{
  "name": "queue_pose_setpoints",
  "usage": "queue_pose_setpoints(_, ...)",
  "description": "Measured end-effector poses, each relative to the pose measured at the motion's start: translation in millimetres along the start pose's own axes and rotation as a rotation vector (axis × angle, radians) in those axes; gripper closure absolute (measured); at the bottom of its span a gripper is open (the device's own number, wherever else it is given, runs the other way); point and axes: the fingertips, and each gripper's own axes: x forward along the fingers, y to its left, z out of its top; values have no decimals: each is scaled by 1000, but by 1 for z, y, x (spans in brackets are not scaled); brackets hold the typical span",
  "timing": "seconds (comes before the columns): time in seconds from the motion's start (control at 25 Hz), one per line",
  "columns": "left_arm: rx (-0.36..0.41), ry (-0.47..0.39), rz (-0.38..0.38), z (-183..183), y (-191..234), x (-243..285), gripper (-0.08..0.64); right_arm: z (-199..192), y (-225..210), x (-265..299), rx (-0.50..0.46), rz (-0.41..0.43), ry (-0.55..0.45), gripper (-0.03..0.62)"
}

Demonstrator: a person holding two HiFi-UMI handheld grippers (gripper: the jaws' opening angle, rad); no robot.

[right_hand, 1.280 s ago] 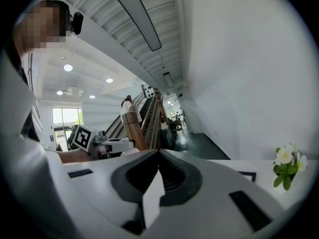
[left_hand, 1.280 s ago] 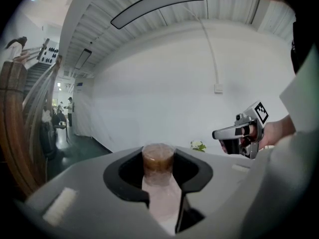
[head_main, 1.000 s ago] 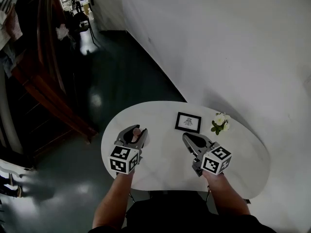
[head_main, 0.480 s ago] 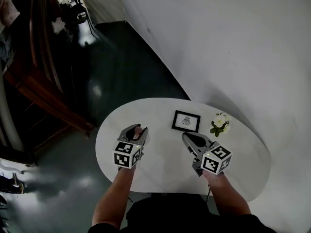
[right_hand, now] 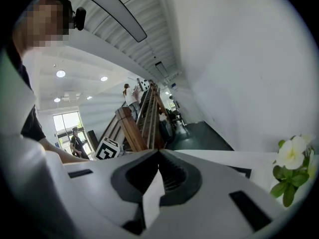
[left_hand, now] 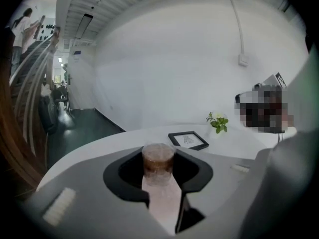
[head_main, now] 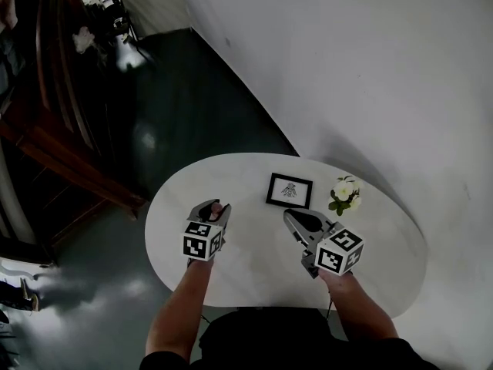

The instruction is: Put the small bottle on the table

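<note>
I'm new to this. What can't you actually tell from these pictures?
- small bottle: its lower body is hidden inside the left gripper in both views, so whether it touches the table is unclear.
- framed picture: the drawing is too small in the head view.
- distant person: tiny, at the left gripper view's dark edge.

**Lighting and image quality.** The scene is lit by even, diffuse indoor light. In the head view the white wall (head_main: 347,75) and table (head_main: 254,264) read very bright. The dark floor (head_main: 200,114) carries soft glare patches, and the wooden staircase (head_main: 77,166) side falls into deep shade. Both gripper views are wide-angle, so straight lines bow and black vignetting closes the corners. The right gripper view shows the light sources: a ceiling strip lamp (right_hand: 112,9), recessed spots (right_hand: 61,73) and a bright window (right_hand: 65,123). In the left gripper view the small bottle (left_hand: 158,163), close to the lens, appears slightly soft.
</note>
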Motion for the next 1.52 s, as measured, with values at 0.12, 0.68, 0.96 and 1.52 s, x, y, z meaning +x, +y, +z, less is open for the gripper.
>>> queue_pose_setpoints(0.12,-2,21,-4,-9,1,10,422,-5,-4,-4,5,-12,8,581)
queue_pose_setpoints(0.68,29,94,-13,-32,6,30,422,-6,-9,-13,6,-51,19,581)
queue_pose_setpoints(0.96,122,134,-11,-40,2,32,413,-9,-7,-13,13,-58,20,581)
queue_pose_setpoints(1.52,111,31,-79,-18,-6,-5,391,-8,30,-7,-18,-42,-5,581)
